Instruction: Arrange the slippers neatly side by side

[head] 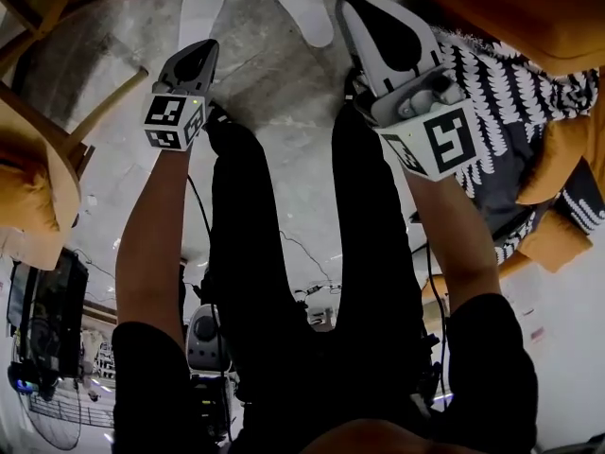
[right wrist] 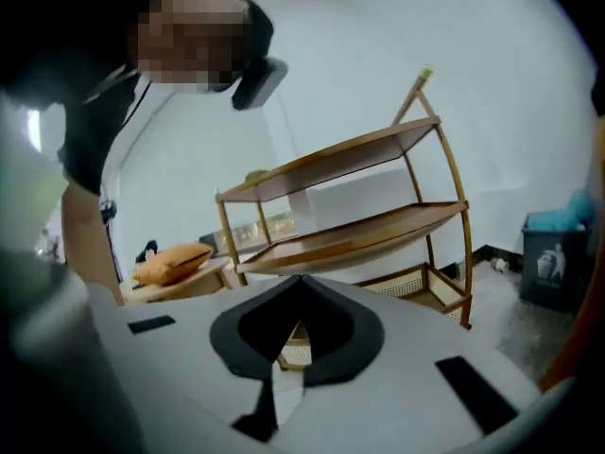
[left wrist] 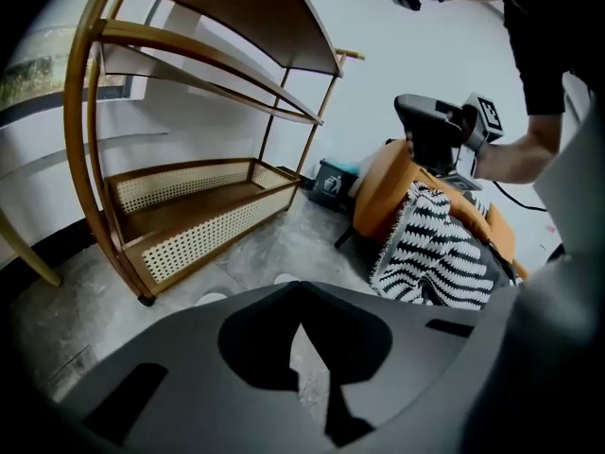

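Two white slippers lie on the grey concrete floor at the top of the head view, the left slipper (head: 202, 8) and the right slipper (head: 302, 4), a gap apart and angled away from each other. My left gripper (head: 209, 47) hangs shut and empty just below the left slipper. My right gripper (head: 353, 1) is raised, shut and empty, to the right of the right slipper. In the left gripper view the jaws (left wrist: 301, 288) meet with nothing between them, and both slippers (left wrist: 211, 298) show as small white patches past them. The right gripper view shows its jaws (right wrist: 301, 280) closed on nothing.
A rounded wooden shelf rack (left wrist: 189, 206) stands by the wall. An orange chair (head: 529, 8) with a black-and-white striped blanket (head: 520, 93) is at the right. A wooden chair with an orange cushion (head: 38, 178) is at the left. A dark bin (right wrist: 553, 253) stands in the corner.
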The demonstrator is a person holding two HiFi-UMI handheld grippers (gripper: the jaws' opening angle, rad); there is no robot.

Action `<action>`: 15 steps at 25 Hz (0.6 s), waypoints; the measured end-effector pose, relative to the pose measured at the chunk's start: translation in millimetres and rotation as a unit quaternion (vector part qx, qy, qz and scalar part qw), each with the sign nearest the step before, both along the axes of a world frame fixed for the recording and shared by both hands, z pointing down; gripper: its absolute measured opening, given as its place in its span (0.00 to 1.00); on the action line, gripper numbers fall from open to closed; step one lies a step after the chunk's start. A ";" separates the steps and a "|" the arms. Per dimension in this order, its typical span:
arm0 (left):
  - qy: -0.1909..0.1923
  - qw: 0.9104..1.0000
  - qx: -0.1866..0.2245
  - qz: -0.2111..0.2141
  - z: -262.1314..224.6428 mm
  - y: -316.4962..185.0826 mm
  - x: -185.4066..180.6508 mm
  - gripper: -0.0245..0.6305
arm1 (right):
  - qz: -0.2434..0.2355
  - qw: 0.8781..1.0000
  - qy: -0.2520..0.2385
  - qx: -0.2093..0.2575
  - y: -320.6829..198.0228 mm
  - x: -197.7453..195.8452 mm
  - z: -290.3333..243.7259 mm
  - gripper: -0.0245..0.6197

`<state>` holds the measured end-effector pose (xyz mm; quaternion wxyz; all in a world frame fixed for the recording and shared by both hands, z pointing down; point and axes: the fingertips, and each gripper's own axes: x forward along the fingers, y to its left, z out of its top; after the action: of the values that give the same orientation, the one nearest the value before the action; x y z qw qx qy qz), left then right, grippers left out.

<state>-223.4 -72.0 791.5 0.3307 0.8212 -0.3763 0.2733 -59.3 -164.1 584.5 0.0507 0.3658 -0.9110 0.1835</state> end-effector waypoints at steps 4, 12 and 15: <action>-0.026 1.000 -0.006 0.008 17.5 -1.2 -17.5 0.06 | 0.018 1.000 -0.022 -0.009 -1.3 2.6 -0.1 0.09; -0.180 0.972 -0.035 0.147 84.6 22.8 -55.7 0.06 | -0.001 0.999 -0.004 -0.034 18.5 -8.3 55.5 0.09; -0.220 0.955 -0.040 0.196 113.9 21.1 -65.4 0.15 | -0.002 0.999 0.003 -0.032 21.3 -10.3 73.6 0.09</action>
<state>-288.8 -50.9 905.4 0.2128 0.7845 -0.2604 0.5210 -69.6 -142.8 658.1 0.0655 0.3625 -0.9054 0.2110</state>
